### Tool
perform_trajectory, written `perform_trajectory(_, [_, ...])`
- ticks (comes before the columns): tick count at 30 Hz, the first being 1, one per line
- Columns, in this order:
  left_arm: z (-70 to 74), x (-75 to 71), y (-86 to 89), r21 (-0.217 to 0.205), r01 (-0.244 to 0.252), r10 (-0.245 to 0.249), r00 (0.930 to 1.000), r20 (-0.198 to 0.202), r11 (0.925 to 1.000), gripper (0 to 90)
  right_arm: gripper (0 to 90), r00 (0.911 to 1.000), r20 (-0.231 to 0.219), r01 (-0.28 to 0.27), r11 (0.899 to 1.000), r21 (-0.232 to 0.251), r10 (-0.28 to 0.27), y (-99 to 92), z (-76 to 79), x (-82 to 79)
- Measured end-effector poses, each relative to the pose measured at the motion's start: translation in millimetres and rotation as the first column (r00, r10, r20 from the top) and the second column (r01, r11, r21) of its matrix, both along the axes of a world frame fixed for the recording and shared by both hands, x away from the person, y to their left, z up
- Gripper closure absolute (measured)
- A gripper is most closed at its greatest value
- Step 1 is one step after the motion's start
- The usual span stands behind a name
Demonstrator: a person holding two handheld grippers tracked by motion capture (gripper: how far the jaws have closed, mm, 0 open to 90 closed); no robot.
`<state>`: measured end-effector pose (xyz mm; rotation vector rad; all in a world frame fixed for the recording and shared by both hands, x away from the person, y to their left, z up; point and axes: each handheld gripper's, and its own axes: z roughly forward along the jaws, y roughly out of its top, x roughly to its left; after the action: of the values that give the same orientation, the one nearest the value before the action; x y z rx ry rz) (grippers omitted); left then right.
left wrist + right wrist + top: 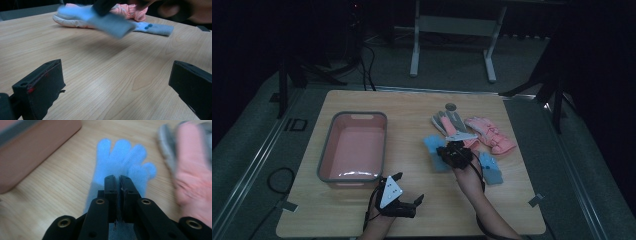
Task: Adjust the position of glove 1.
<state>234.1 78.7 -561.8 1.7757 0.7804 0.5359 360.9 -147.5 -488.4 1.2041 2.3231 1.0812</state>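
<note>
Light blue knit glove, fingers spread, cuff pinched, lifted just off table

Blurred: blue glove in left gripper view, pink glove in right gripper view | Cut off: pink basin at top-left edge | Hidden: glove cuff behind right claw

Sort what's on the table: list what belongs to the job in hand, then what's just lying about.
In the job:
- right gripper, shut on the light blue knitted glove
- pink plastic tub with grey rim, a likely destination

Lying about:
- second light blue glove
- pink padded gloves
- grey glove
- left gripper, open over bare wood
</note>
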Motion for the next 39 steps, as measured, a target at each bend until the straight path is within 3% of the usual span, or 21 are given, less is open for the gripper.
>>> perform_trajectory(5, [0.0, 0.2, 0.1, 0.000, 0.000, 0.000, 1.0000, -0.001, 1.0000, 0.0, 85.2, 0.9980, 0.014, 0.062, 0.998, 0.019, -0.062, -11.0, 14.5, -21.9])
perform_trajectory(6, [0.1, 0.3, 0.3, 0.002, 0.001, -0.001, 1.0000, 0.000, 1.0000, 0.0, 85.2, 0.9952, 0.016, 0.096, 0.995, 0.029, -0.097, -16.6, 17.4, -31.0])
perform_trajectory(11, [0.0, 0.1, 0.2, 0.001, 0.001, -0.001, 1.0000, 0.000, 1.0000, 0.0, 85.2, 0.9898, 0.020, 0.140, 0.990, 0.027, -0.141, -22.5, 9.7, -52.2])
perform_trajectory(17, [0.0, 0.4, 0.1, 0.002, -0.001, 0.001, 1.0000, -0.003, 1.0000, 0.0, 84.9, 0.9880, -0.017, 0.153, 0.988, -0.010, -0.154, -25.2, -17.7, -51.4])
perform_trajectory(20, [0.0, 0.5, 0.3, 0.001, -0.002, 0.002, 1.0000, -0.005, 1.0000, 0.0, 84.7, 0.9851, -0.042, 0.167, 0.986, -0.006, -0.167, -28.0, -31.0, -46.5])
perform_trajectory(27, [0.0, 0.3, 0.3, 0.000, 0.002, -0.002, 1.0000, -0.002, 1.0000, 0.0, 80.9, 0.9846, -0.078, 0.154, 0.987, -0.041, -0.157, -28.1, -59.7, -39.9])
perform_trajectory(31, [0.1, 0.5, 0.4, 0.001, 0.002, -0.002, 1.0000, -0.004, 1.0000, 0.0, 72.8, 0.9867, -0.057, 0.151, 0.988, -0.029, -0.152, -28.7, -62.0, -41.3])
perform_trajectory(33, [0.0, 0.4, 0.4, 0.000, 0.003, -0.003, 1.0000, -0.003, 1.0000, 0.0, 64.2, 0.9890, -0.052, 0.137, 0.990, -0.043, -0.139, -27.4, -60.2, -41.3])
perform_trajectory(35, [0.0, 0.4, 0.4, 0.000, 0.004, -0.004, 1.0000, -0.003, 1.0000, 0.0, 61.9, 0.9920, -0.039, 0.118, 0.992, -0.054, -0.120, -27.0, -54.8, -42.4])
perform_trajectory(39, [0.1, 0.5, 0.5, 0.000, 0.004, -0.004, 1.0000, -0.004, 1.0000, 0.0, 60.6, 0.9974, 0.007, 0.071, 0.997, -0.020, -0.071, -39.5, -34.6, -39.2])
